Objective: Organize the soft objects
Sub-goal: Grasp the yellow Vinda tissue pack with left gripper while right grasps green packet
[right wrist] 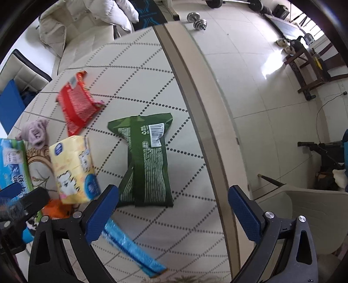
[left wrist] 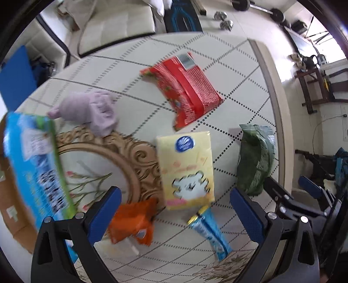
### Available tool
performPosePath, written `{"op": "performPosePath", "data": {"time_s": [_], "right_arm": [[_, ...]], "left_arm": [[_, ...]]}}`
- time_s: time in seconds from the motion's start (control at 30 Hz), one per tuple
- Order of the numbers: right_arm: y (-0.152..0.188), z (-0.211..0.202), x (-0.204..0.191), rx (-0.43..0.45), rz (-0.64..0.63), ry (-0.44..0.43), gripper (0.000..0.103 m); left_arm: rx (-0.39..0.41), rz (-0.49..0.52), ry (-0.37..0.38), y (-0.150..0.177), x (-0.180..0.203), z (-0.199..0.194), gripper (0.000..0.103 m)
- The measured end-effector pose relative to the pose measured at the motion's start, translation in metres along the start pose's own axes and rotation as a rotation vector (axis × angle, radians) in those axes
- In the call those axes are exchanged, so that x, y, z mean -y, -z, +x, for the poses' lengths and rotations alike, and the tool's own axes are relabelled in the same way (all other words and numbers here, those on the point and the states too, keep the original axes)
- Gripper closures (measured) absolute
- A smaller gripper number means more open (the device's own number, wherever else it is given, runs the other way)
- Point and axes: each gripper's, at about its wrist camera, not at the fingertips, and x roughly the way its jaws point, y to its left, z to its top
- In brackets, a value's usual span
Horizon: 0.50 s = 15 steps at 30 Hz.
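Soft packs lie on a patterned table (left wrist: 239, 71). In the left wrist view: a yellow tissue pack (left wrist: 186, 169), a red snack bag (left wrist: 184, 87), a green bag (left wrist: 255, 159), a purple cloth (left wrist: 91, 111), an orange packet (left wrist: 132, 222), a thin blue packet (left wrist: 211, 233) and a large blue pack (left wrist: 37, 169) at the left. My left gripper (left wrist: 176, 215) is open above the yellow pack's near end. My right gripper (right wrist: 171, 213) is open over the near end of the green bag (right wrist: 145, 161). The yellow pack (right wrist: 74, 169) and the red bag (right wrist: 76, 104) lie to its left.
A cardboard box (left wrist: 13, 213) sits at the far left. The table edge (right wrist: 195, 108) runs down the right side, with tiled floor (right wrist: 250, 87), dumbbells (right wrist: 196, 20) and a beige chair (right wrist: 308, 213) beyond. A sofa (right wrist: 71, 28) stands behind the table.
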Motion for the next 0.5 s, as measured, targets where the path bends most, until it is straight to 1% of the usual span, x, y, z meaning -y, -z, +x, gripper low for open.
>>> {"op": "performPosePath", "data": {"time_s": [0.03,0.1,0.17,0.23,0.27,0.3,0.33,0.37,0.4,0.43,0.47,0.5], "right_arm": [[-0.002,0.007,0.001,-0.010,0.003,-0.010,0.004],[-0.005,0.020,0.001,-0.029,0.002,-0.017,0.011],[-0.008,0.031,0.000,-0.045,0.001,-0.045,0.011],[-0.011,0.037,0.000,-0.050,0.006,-0.074,0.017],[-0.012,0.042,-0.002,-0.054,0.000,-0.080,0.019],[-0.014,0.045,-0.004,-0.055,-0.008,-0.083,0.022],[-0.014,0.048,-0.005,-0.055,-0.015,-0.082,0.025],[-0.016,0.051,-0.010,-0.058,-0.022,-0.086,0.028],[-0.017,0.054,-0.011,-0.061,-0.023,-0.094,0.034],[-0.018,0.058,-0.012,-0.065,-0.018,-0.110,0.046],[-0.019,0.059,-0.015,-0.068,-0.014,-0.127,0.052],[-0.017,0.053,-0.015,-0.070,-0.015,-0.118,0.058]], "left_arm": [[-0.016,-0.003,0.004,-0.005,0.001,0.008,0.001],[-0.052,-0.008,0.013,-0.013,0.003,0.022,0.001],[-0.081,-0.003,0.014,-0.015,0.005,0.032,0.001],[-0.094,0.003,-0.009,-0.016,0.006,0.037,0.007],[-0.093,0.000,-0.004,-0.015,0.005,0.038,0.016],[-0.095,-0.013,0.005,-0.014,0.002,0.039,0.031],[-0.104,-0.030,0.011,-0.012,-0.002,0.040,0.036],[-0.109,-0.041,0.018,-0.010,-0.005,0.040,0.039],[-0.105,-0.044,0.016,-0.009,-0.007,0.040,0.040],[-0.096,-0.043,0.009,-0.006,-0.009,0.037,0.040],[-0.090,-0.042,0.001,-0.005,-0.009,0.037,0.041],[-0.083,-0.040,-0.012,-0.002,-0.010,0.034,0.041]]}}
